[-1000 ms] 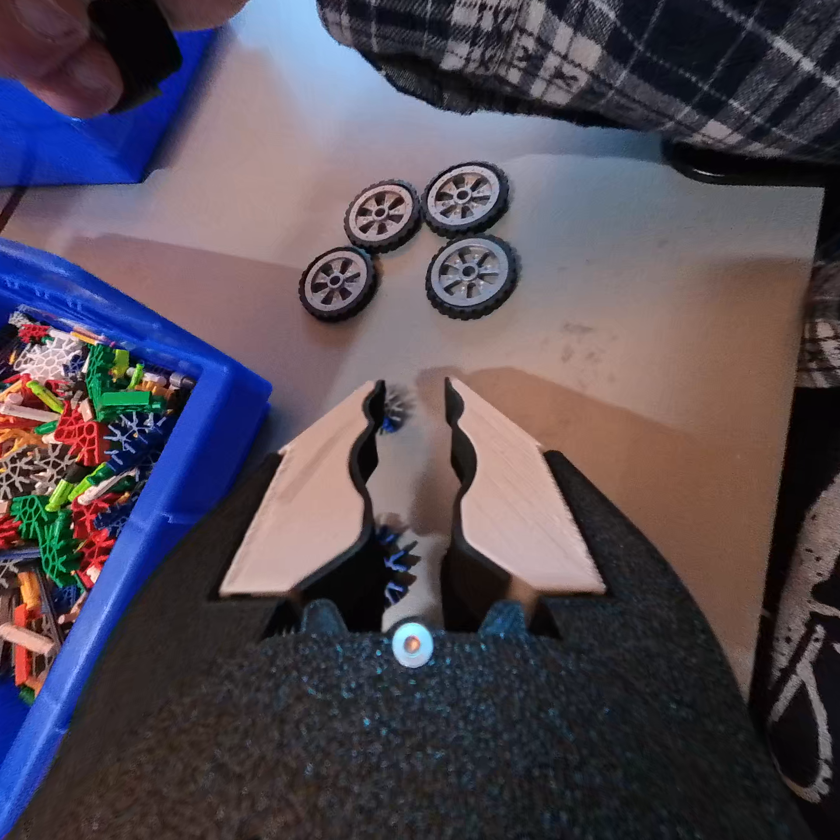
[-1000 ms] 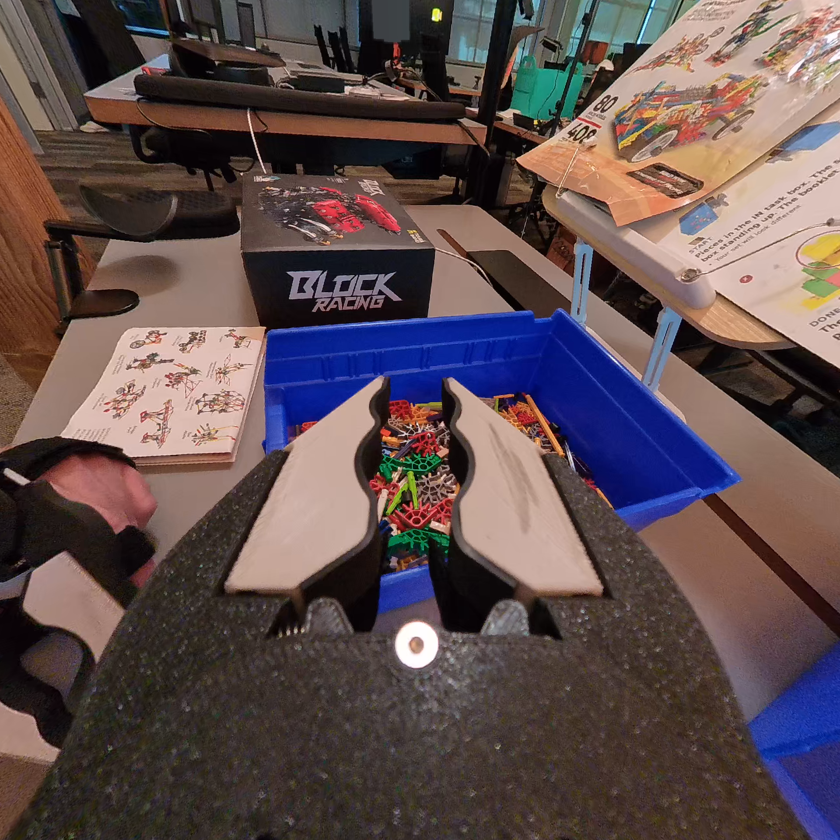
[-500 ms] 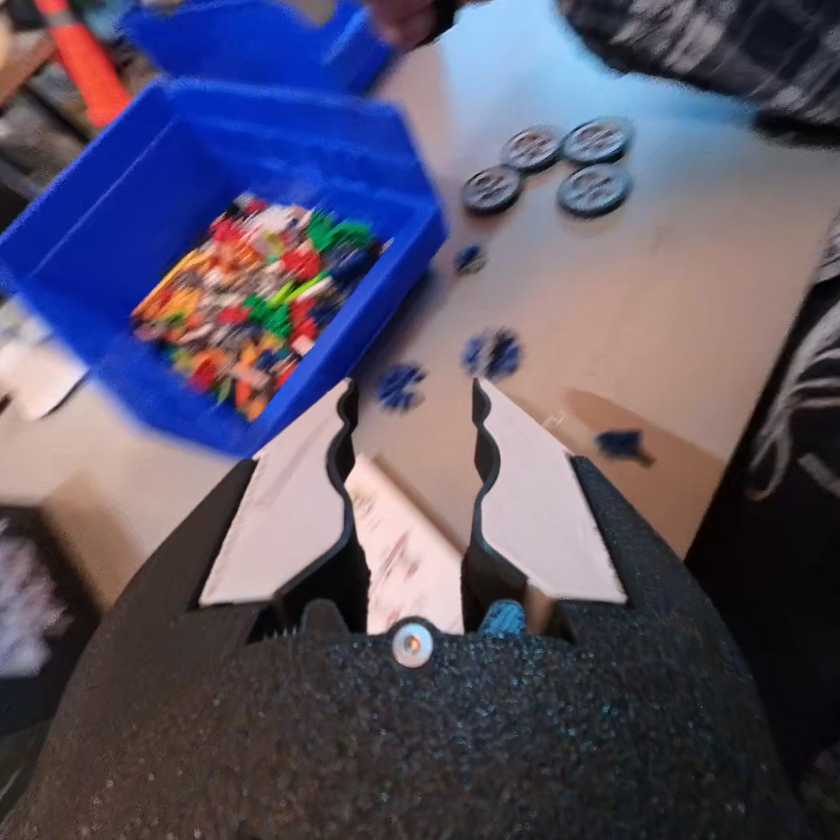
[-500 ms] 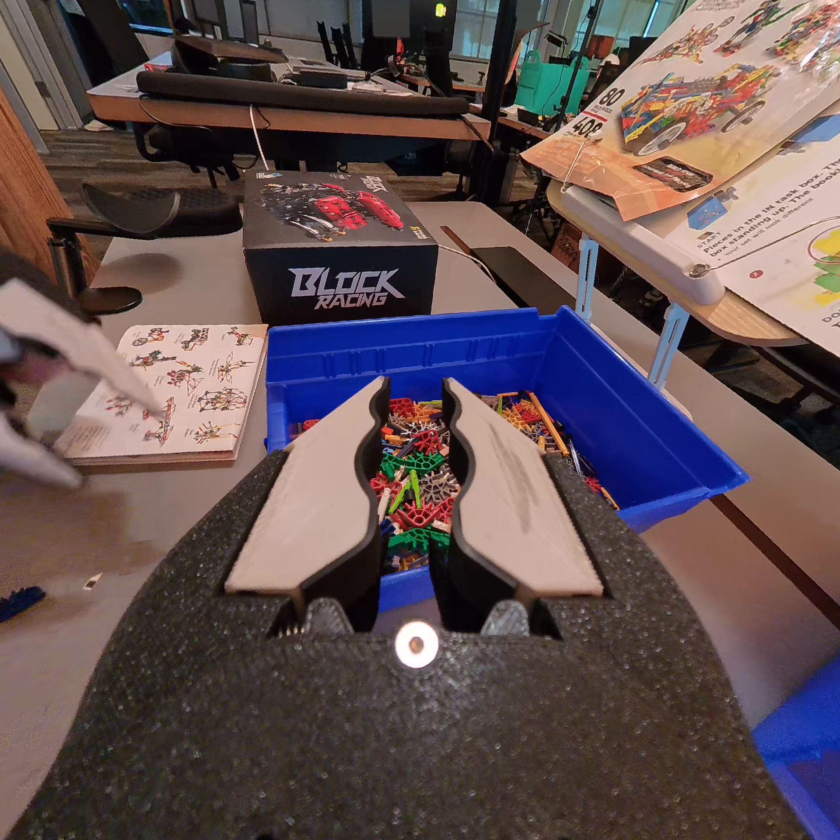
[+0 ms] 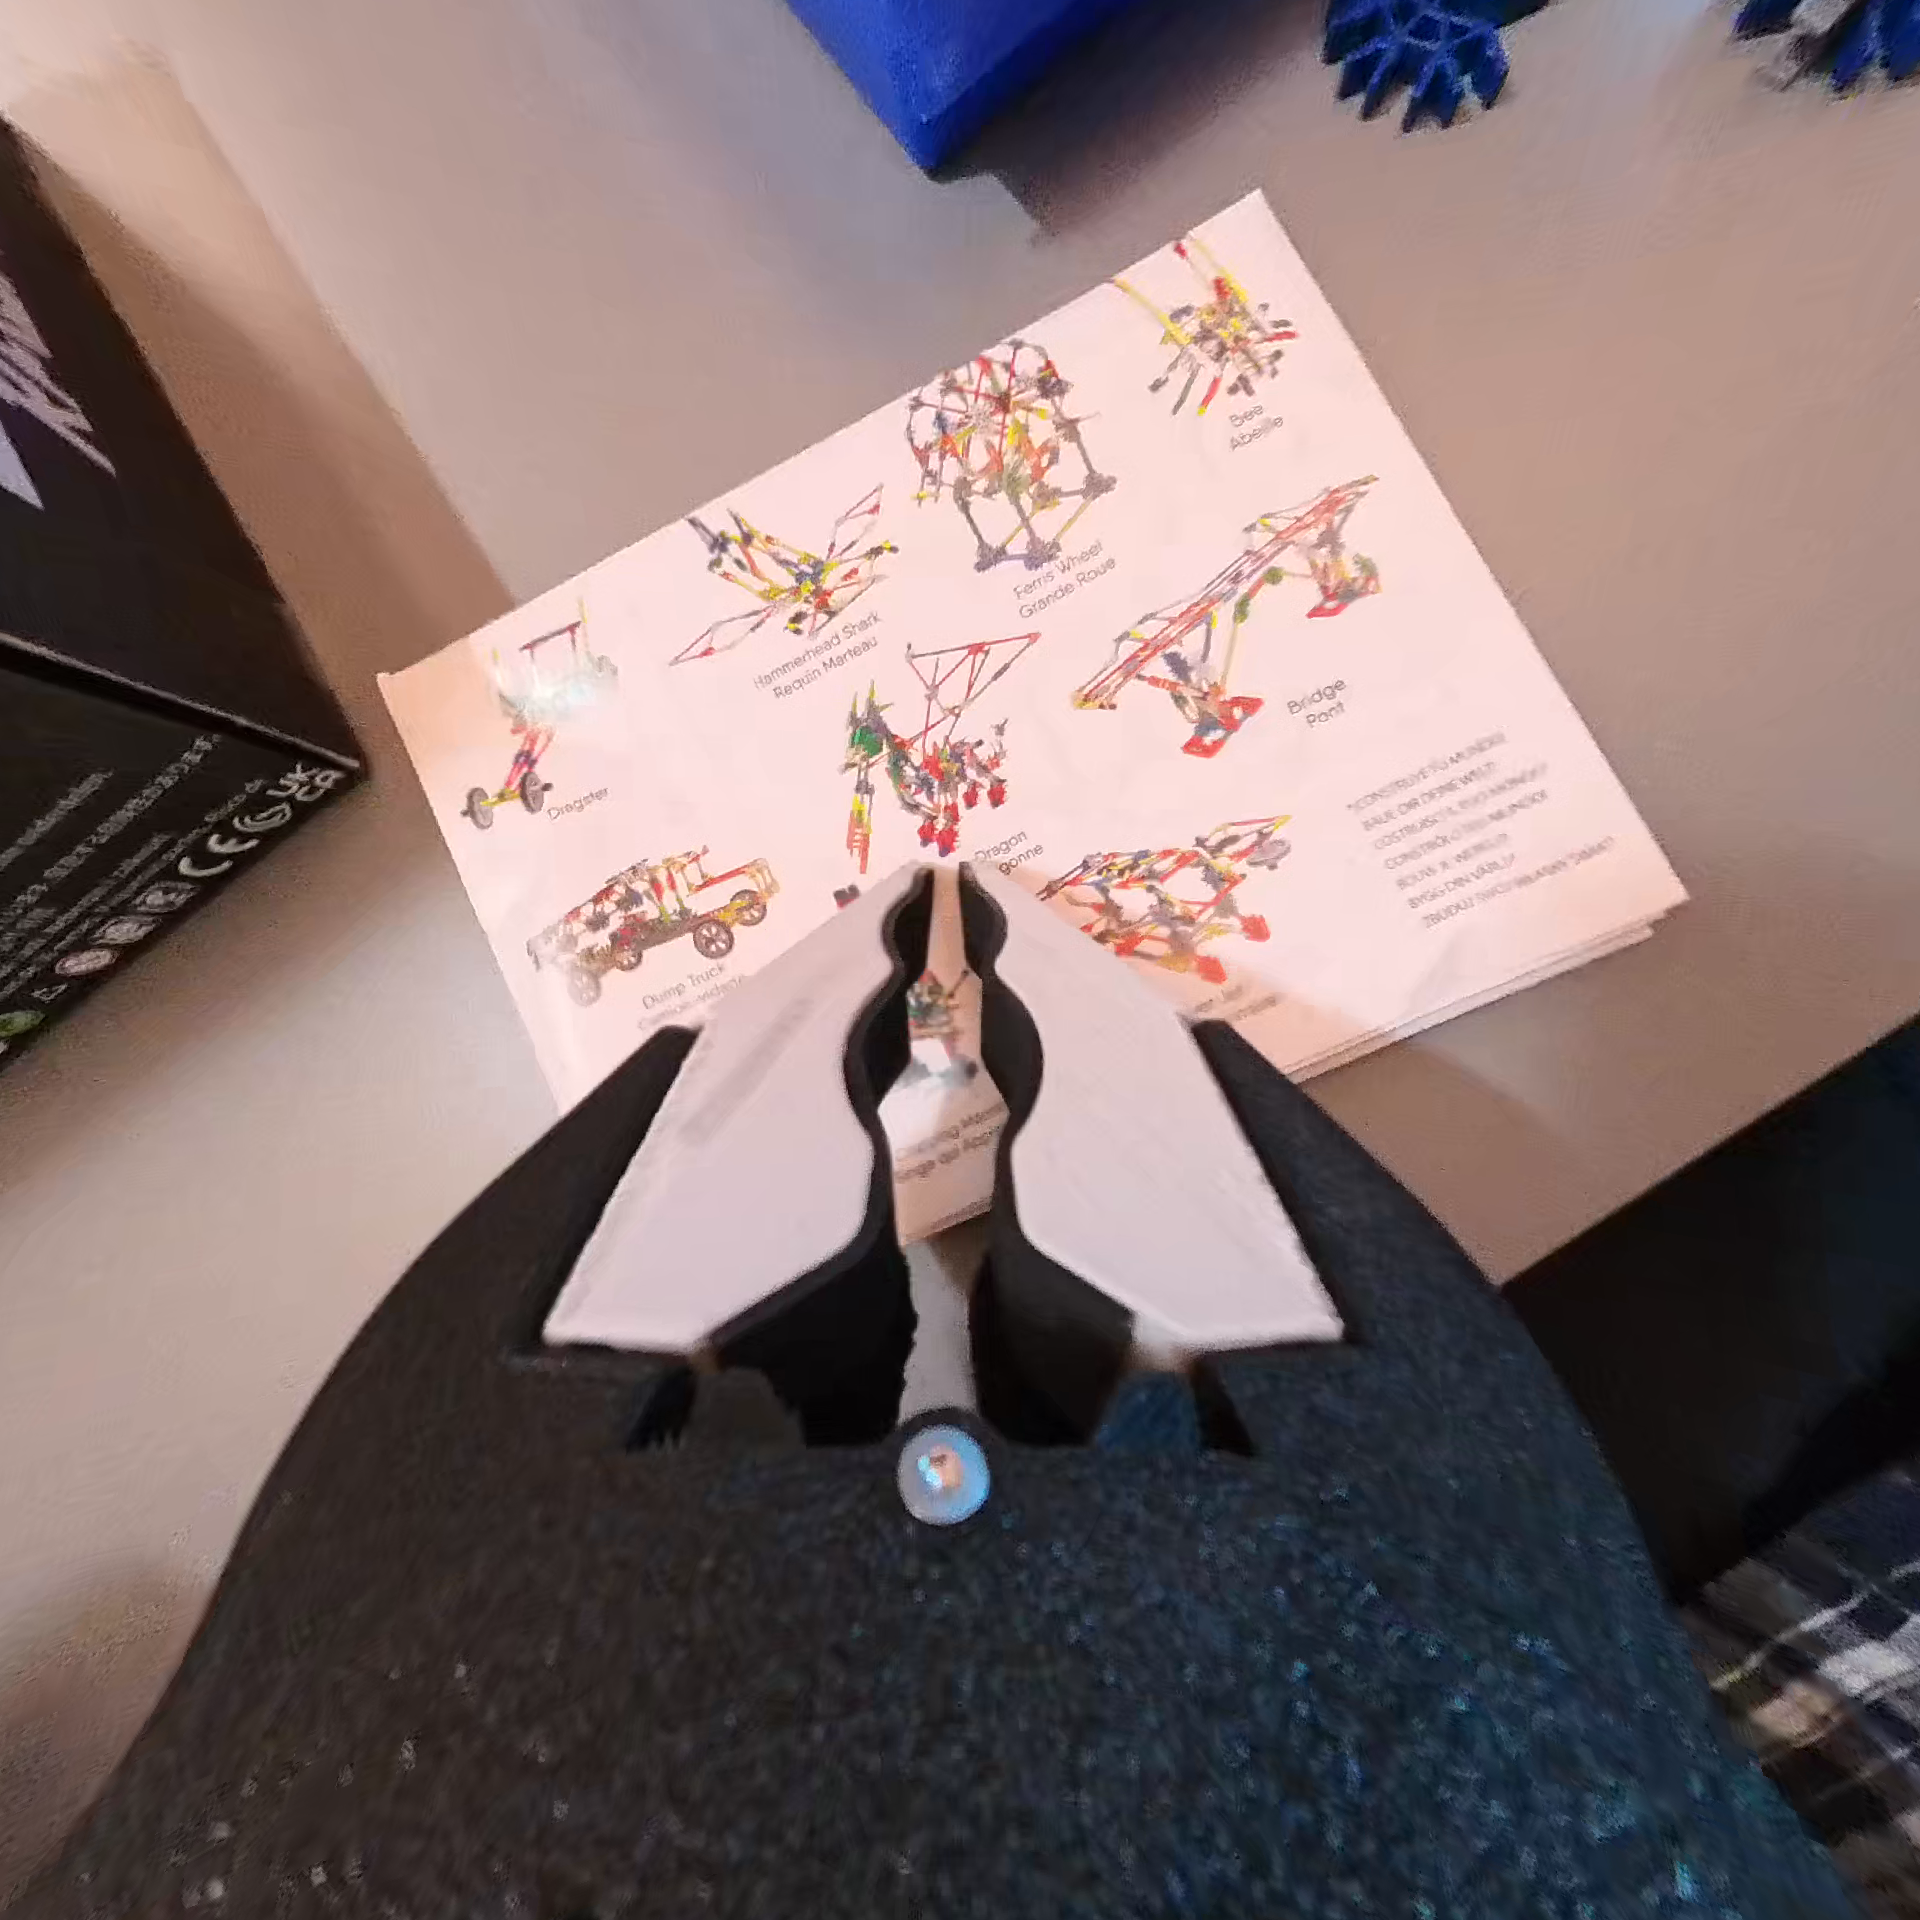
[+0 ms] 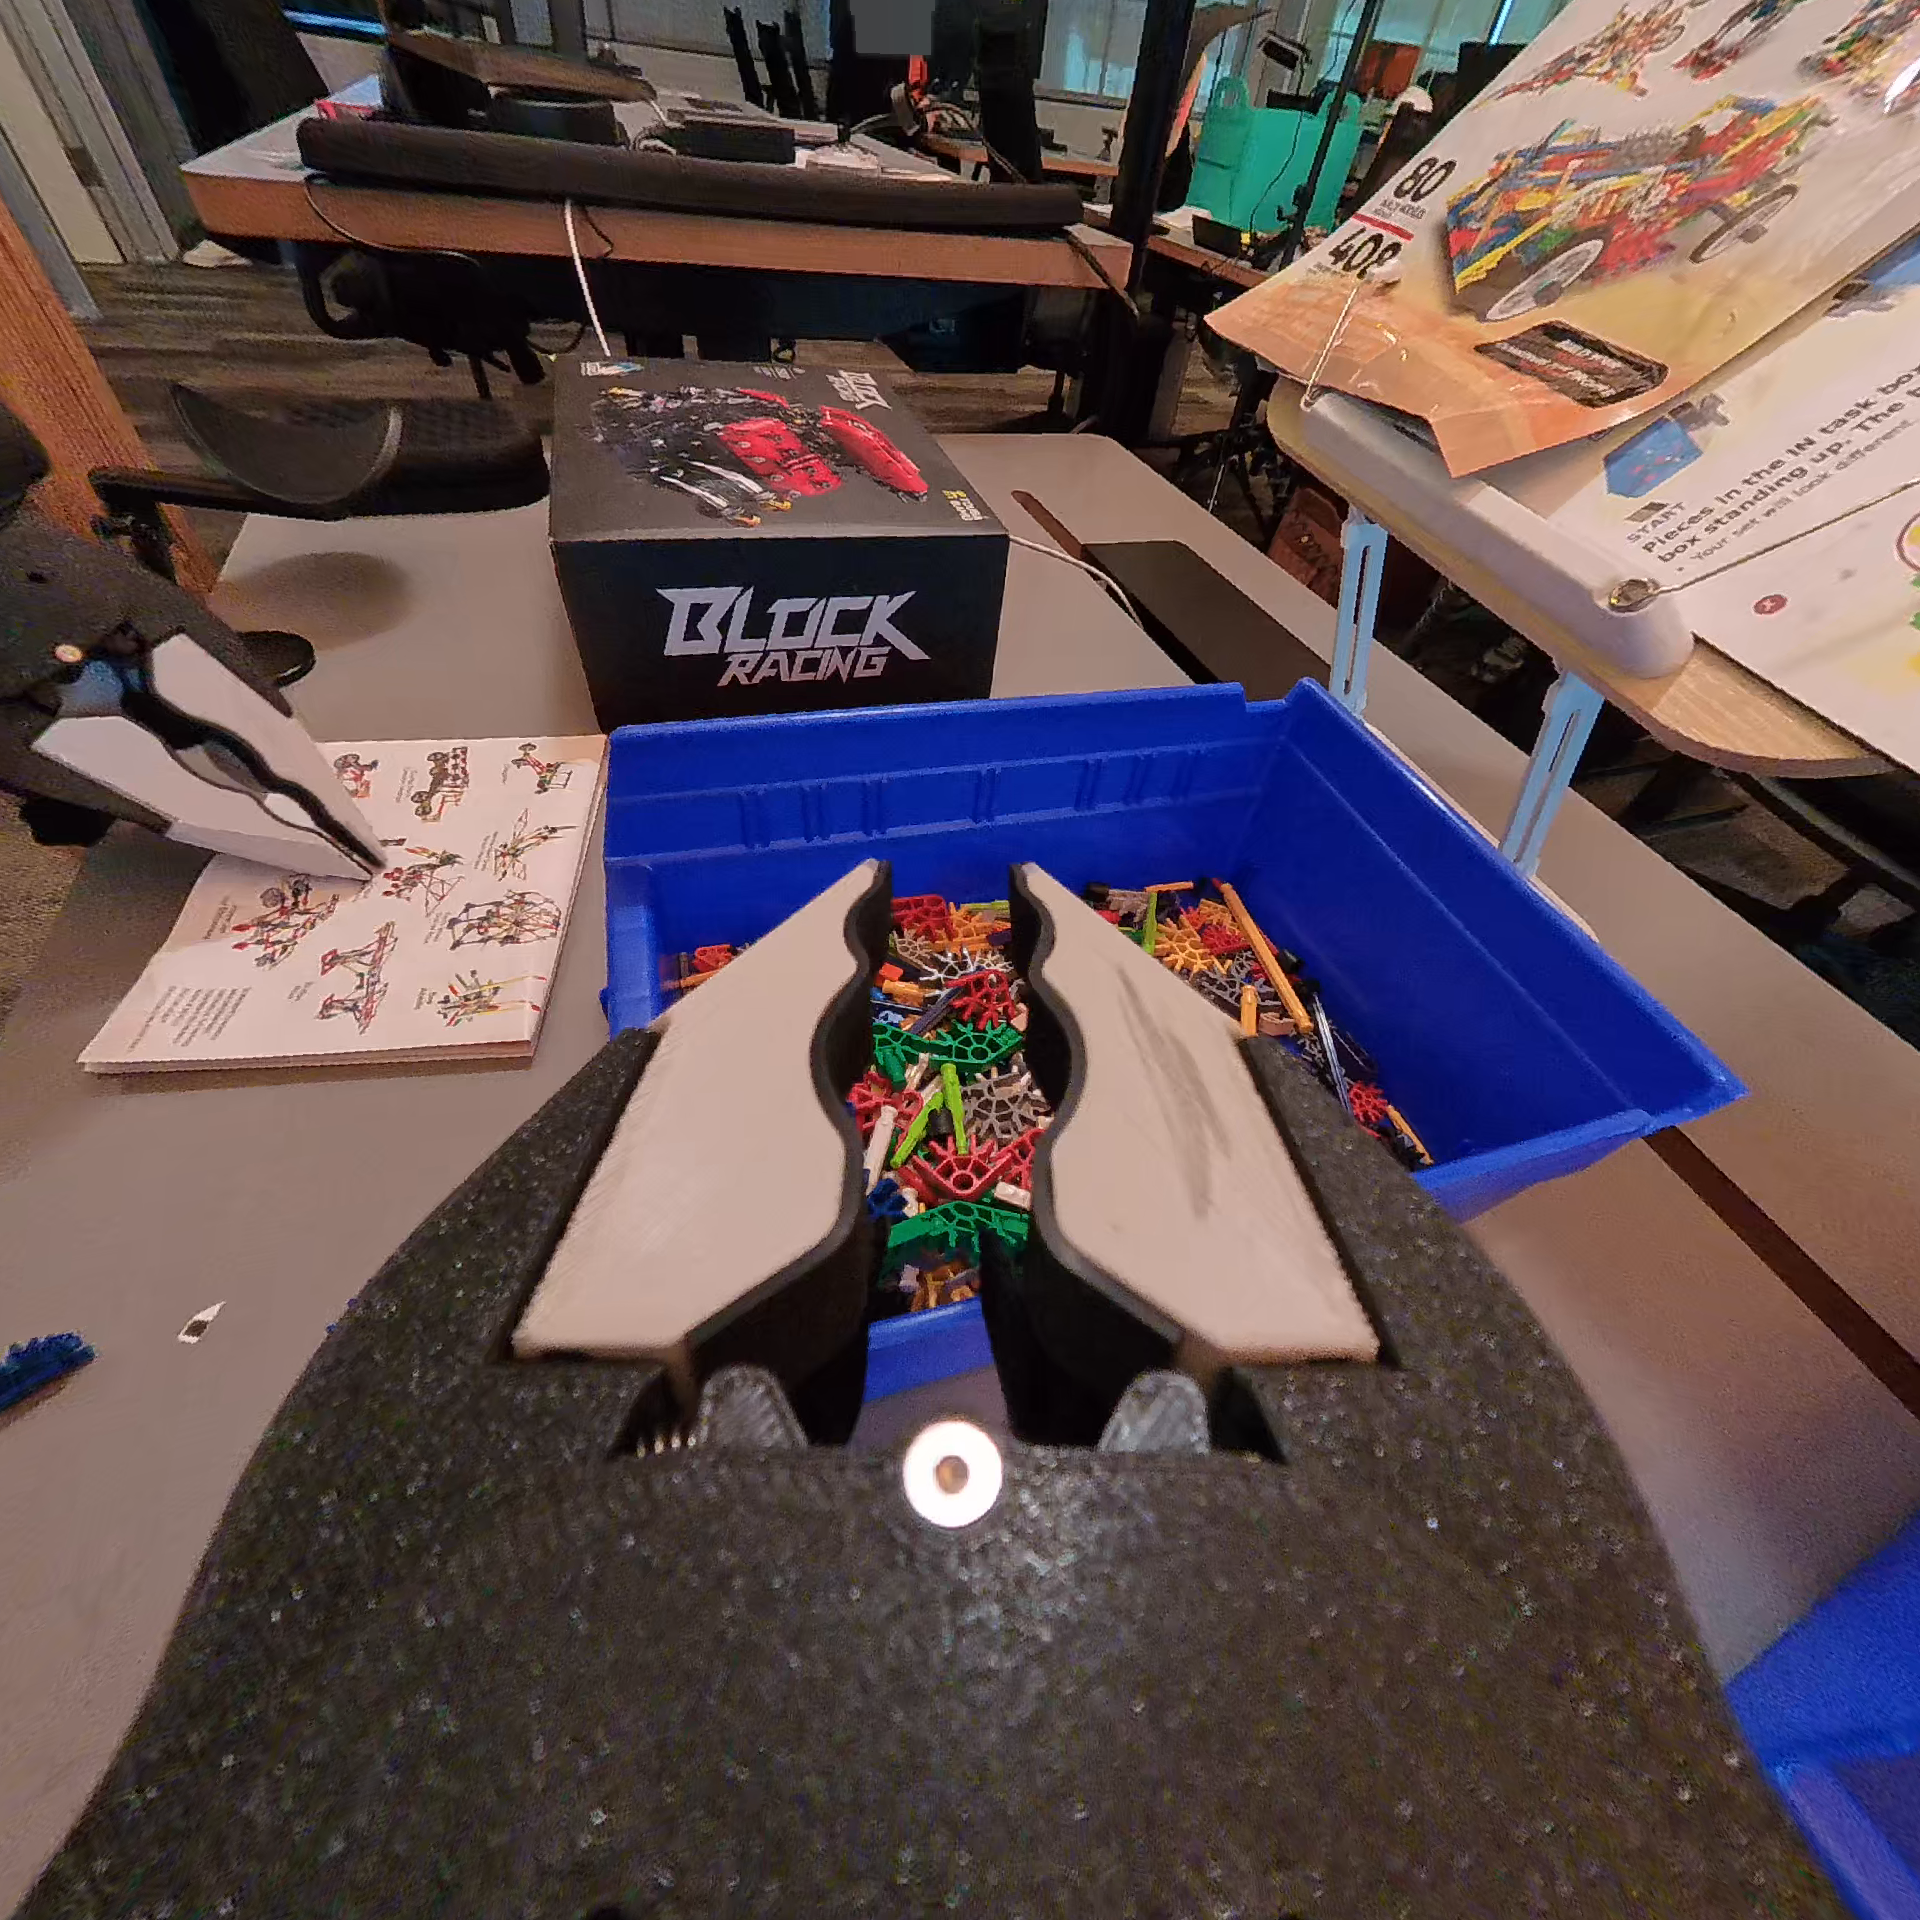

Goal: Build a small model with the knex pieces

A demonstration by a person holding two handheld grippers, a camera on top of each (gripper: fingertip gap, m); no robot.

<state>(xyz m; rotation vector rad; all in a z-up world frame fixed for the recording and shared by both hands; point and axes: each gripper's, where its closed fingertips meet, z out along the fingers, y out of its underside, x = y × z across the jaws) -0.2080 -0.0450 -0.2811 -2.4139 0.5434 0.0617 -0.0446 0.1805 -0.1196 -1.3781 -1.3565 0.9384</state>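
**A:** What's the surface, and the room beyond it?

**B:** A plain grey tabletop (image 6: pixel 312 1195). Behind it, seen from the right wrist, are more desks, dark office chairs and a teal bag; at the right a tilted stand (image 6: pixel 1558 582) carries printed sheets with pictures of a colourful toy vehicle.

**A:** What lies on the table?

**B:** A blue plastic bin (image 6: pixel 1455 935) full of mixed construction-toy rods and connectors (image 6: pixel 956 1060). Behind the bin stands a black toy-car box (image 6: pixel 779 540), and to its left lies an instruction booklet (image 5: pixel 1039 665), flat, cover up, showing small coloured models. A loose blue snowflake connector (image 5: pixel 1418 57) lies near the bin's corner, with another blue piece (image 6: pixel 42 1361) at the table's left edge.

**A:** And the grippers?

**B:** The left gripper (image 5: pixel 943 878) has its jaws nearly together, only a slit between the tips, with nothing between them. Its tips point down at the booklet's middle, at or just above the page; contact I cannot tell. The right gripper (image 6: pixel 951 883) hovers over the bin's near wall, jaws apart, empty, aimed at the pile.

**A:** How does the booklet lie?

**B:** Its long axis runs away from the near table edge towards the black box, its far short edge close to that box and one long side beside the bin's left wall.
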